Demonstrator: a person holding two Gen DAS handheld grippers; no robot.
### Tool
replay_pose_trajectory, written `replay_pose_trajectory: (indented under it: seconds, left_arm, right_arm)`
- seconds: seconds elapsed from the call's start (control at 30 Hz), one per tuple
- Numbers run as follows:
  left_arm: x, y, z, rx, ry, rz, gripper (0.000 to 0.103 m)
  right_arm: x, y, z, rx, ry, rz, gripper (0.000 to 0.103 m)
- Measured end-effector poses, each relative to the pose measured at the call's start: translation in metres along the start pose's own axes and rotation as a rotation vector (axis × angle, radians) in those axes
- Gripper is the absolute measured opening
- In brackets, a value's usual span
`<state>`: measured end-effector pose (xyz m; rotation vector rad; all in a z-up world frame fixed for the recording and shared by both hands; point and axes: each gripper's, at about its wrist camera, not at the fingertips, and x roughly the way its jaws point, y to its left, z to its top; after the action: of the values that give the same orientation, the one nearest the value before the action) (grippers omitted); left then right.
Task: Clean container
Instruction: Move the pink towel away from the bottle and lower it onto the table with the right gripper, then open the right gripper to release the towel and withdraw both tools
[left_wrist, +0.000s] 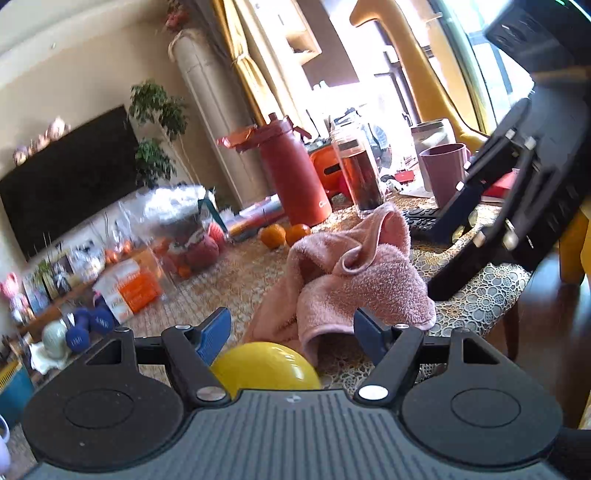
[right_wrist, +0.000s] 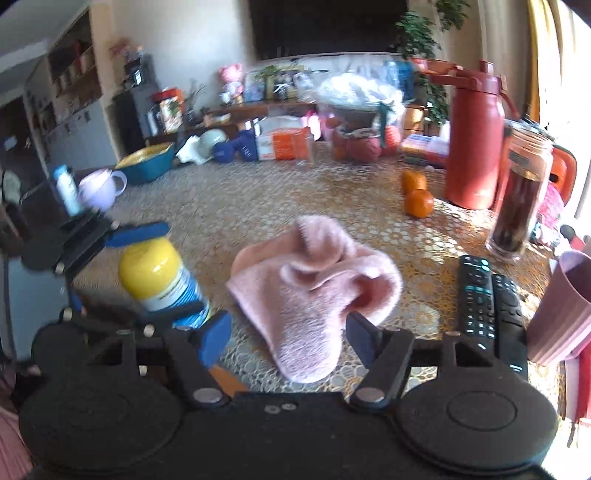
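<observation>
The container, a bottle with a yellow lid and a blue and white label, is tilted just above the table at the left. My left gripper is shut on it, one blue finger lying against the lid. A crumpled pink towel lies on the patterned tablecloth, right of the bottle. My right gripper stands open over the towel's near edge. The cloth lies between its fingers, but the pads do not press on it. In the left wrist view the right gripper hangs just right of the towel.
A red thermos, a glass jar of dark liquid and two oranges stand behind the towel. Two remotes and a mauve cup are at the right. Bags, boxes and dumbbells crowd the table's far side.
</observation>
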<state>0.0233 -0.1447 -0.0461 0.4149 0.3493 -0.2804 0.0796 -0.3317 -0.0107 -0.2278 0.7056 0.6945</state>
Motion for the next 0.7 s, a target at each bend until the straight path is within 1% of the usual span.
replay_pose_trajectory:
  seconds: [0.03, 0.07, 0.13, 0.17, 0.2, 0.23, 0.33, 0.4, 0.5, 0.63, 0.7]
  left_arm:
    - [0.003, 0.005, -0.002, -0.030, 0.018, -0.010, 0.073]
    - [0.006, 0.009, -0.005, -0.049, 0.033, -0.009, 0.073]
    - [0.014, 0.018, -0.012, -0.100, 0.076, -0.011, 0.073]
    - [0.016, 0.023, -0.014, -0.133, 0.097, -0.028, 0.072]
    - [0.018, 0.028, -0.016, -0.163, 0.117, -0.041, 0.069]
    - [0.018, 0.034, -0.018, -0.189, 0.136, -0.052, 0.069]
    - [0.012, 0.047, -0.021, -0.239, 0.137, -0.095, 0.069]
    - [0.008, 0.053, -0.023, -0.265, 0.131, -0.105, 0.069]
    - [0.004, 0.066, -0.024, -0.342, 0.166, -0.152, 0.069]
    - [-0.009, 0.065, -0.016, -0.335, 0.151, -0.196, 0.069]
    - [-0.012, 0.062, -0.012, -0.331, 0.155, -0.187, 0.070]
  right_arm:
    - [0.005, 0.008, -0.003, -0.033, 0.022, -0.009, 0.062]
    - [0.009, 0.013, -0.007, -0.035, 0.033, 0.003, 0.060]
    - [0.015, 0.024, -0.015, -0.012, 0.032, 0.073, 0.058]
    - [0.018, 0.033, -0.018, -0.032, 0.028, 0.085, 0.056]
    - [0.022, 0.041, -0.022, -0.048, 0.025, 0.081, 0.056]
    - [0.026, 0.046, -0.023, -0.040, 0.032, 0.087, 0.056]
    - [0.037, 0.051, -0.025, 0.028, 0.049, 0.130, 0.055]
    - [0.039, 0.054, -0.024, 0.039, 0.050, 0.153, 0.054]
    - [0.039, 0.055, -0.021, 0.036, 0.048, 0.141, 0.055]
    - [0.033, 0.047, -0.015, 0.101, 0.007, 0.149, 0.055]
    - [0.028, 0.046, -0.012, 0.118, -0.020, 0.139, 0.055]
